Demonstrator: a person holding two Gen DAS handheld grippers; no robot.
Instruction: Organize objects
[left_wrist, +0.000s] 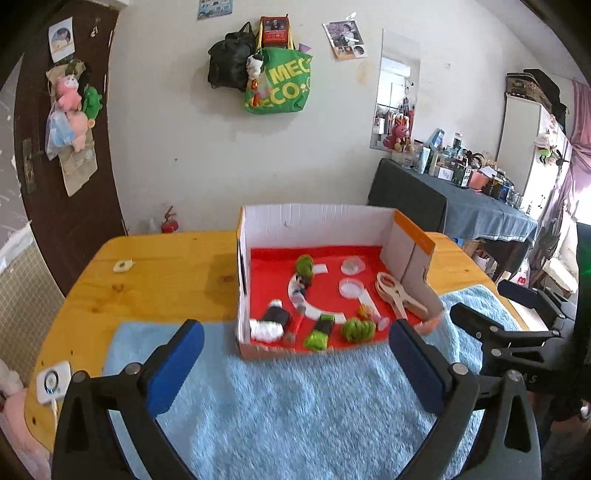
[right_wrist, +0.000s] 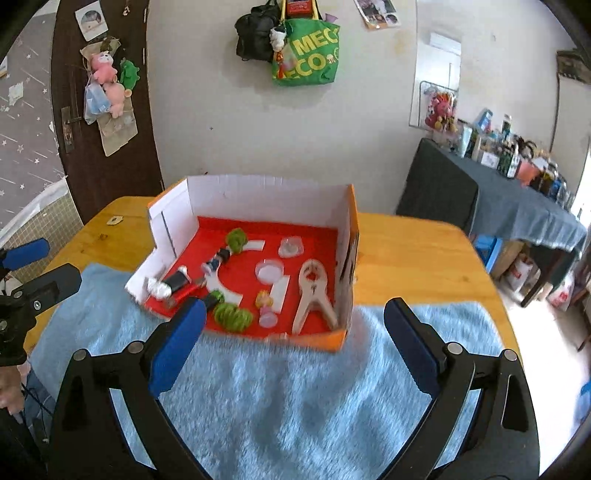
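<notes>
- Seen from both wrist views: box (left_wrist: 314, 225) with red floor, set on the far edge of a blue towel (left_wrist: 295, 406) over a wooden surface (left_wrist: 166, 266).
- Left tool (left_wrist: 295, 363) held wide open above the towel, short of the box's front wall, gripping nothing.
- Right tool (right_wrist: 293, 343) likewise spread wide and empty, its left pad overlapping the box's near corner in view.
- Gathered inside the box: wooden clip (right_wrist: 314, 295) by the right wall, two clear lids (right_wrist: 269, 271) mid-floor, green fuzzy pieces (right_wrist: 232, 315) near the front and at the back, a small doll (right_wrist: 264, 301), a white-and-black bundle (left_wrist: 267, 325) at front left.
- Towel bare of loose items; only a small pale piece (left_wrist: 123, 265) lying apart on the surface, far left.
- Fits either a sort just ending with everything boxed, or a box waiting to be emptied and arranged; not settled here.
- For any pick: approach from above over the low front wall, straddle one item squarely, keep pads off its neighbours, close gently on the soft pieces.
- Frame edges blurred, so small items hard to identify.
</notes>
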